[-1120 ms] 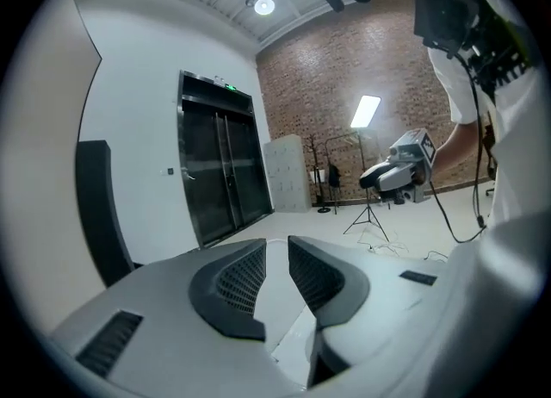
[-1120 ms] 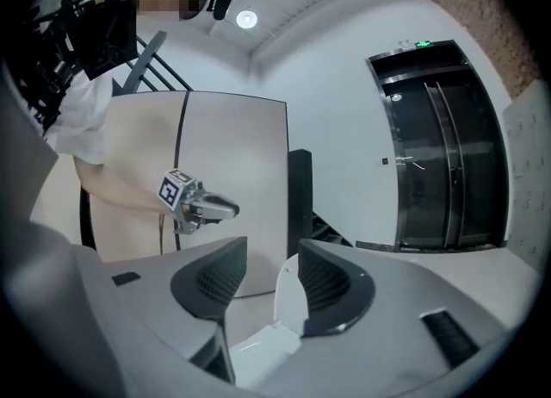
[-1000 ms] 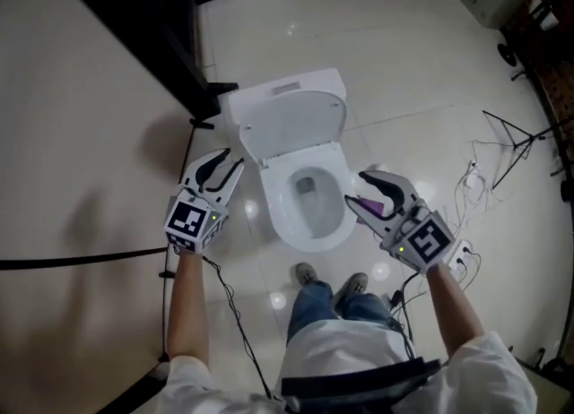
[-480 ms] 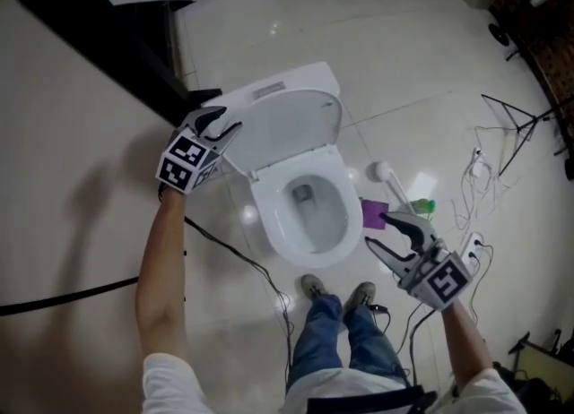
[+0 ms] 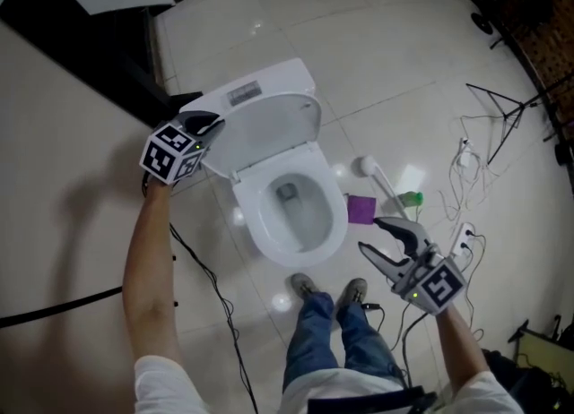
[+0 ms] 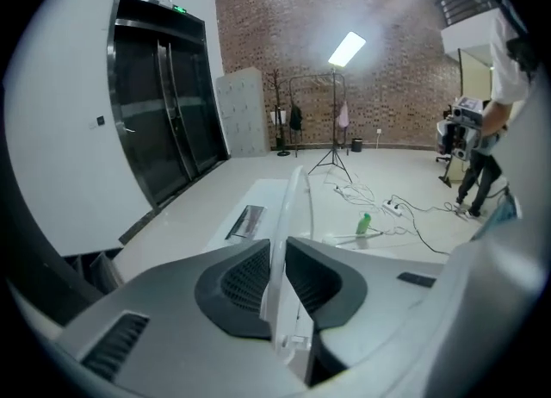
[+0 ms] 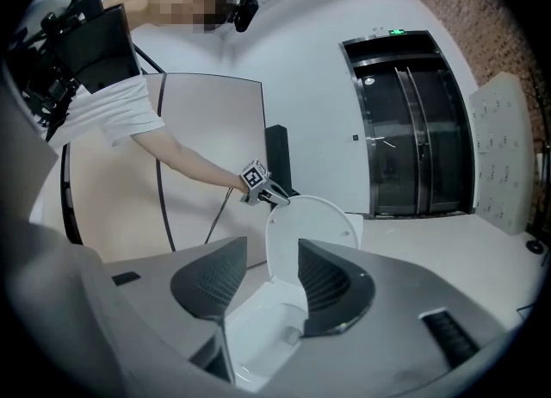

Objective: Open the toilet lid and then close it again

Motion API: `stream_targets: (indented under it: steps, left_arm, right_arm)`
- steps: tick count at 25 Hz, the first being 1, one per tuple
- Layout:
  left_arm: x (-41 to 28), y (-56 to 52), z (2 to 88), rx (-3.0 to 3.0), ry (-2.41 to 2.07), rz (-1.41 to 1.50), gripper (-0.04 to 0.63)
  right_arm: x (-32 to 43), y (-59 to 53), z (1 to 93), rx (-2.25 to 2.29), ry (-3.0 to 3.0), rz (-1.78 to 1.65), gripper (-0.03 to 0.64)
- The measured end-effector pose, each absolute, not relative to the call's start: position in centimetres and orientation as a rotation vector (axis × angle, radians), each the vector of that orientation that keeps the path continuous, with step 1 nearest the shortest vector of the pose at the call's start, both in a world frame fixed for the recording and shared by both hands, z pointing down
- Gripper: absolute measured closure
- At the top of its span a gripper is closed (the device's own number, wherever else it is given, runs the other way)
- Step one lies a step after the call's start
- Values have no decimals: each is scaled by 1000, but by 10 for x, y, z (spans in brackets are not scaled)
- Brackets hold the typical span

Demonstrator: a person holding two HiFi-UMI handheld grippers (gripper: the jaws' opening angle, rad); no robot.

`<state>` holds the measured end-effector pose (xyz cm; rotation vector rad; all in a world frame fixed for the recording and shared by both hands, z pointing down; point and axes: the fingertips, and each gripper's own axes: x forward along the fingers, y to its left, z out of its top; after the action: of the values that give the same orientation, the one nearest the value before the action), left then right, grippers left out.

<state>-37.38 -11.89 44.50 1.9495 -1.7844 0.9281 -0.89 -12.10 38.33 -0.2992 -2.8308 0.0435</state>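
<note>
Now the left tool [image 5: 211, 121], jaws just closed on the nine o'clock edge of the raised white plastic toilet lid [image 5: 269, 130], should lower it slowly onto the white ceramic bowl [image 5: 254, 224]; the right tool [image 5: 369, 235] hangs half-open, empty, at four o'clock.

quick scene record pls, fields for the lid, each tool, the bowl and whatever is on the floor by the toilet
task object: toilet lid raised, roughly upright
left hand: left tool shut on the lid's upper edge; jaws have just been closing, lid edge between them
right hand: right tool open, empty, apart from the toilet on its right
seat area: toilet bowl uncovered
floor: purple item and green bottle right of the bowl
</note>
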Motion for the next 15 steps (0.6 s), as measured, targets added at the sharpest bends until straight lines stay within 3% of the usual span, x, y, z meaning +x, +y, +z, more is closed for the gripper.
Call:
stream_targets:
  steps: [7, 15]
  left_arm:
    - [-239, -62, 465, 2066, -1627, 1210, 554]
    - [-81, 15, 594, 1963, -1635, 1475, 536]
  right_arm:
    - [10, -112, 387, -404, -2854, 65, 437]
    - [57, -94, 464, -541, -2734, 149, 437]
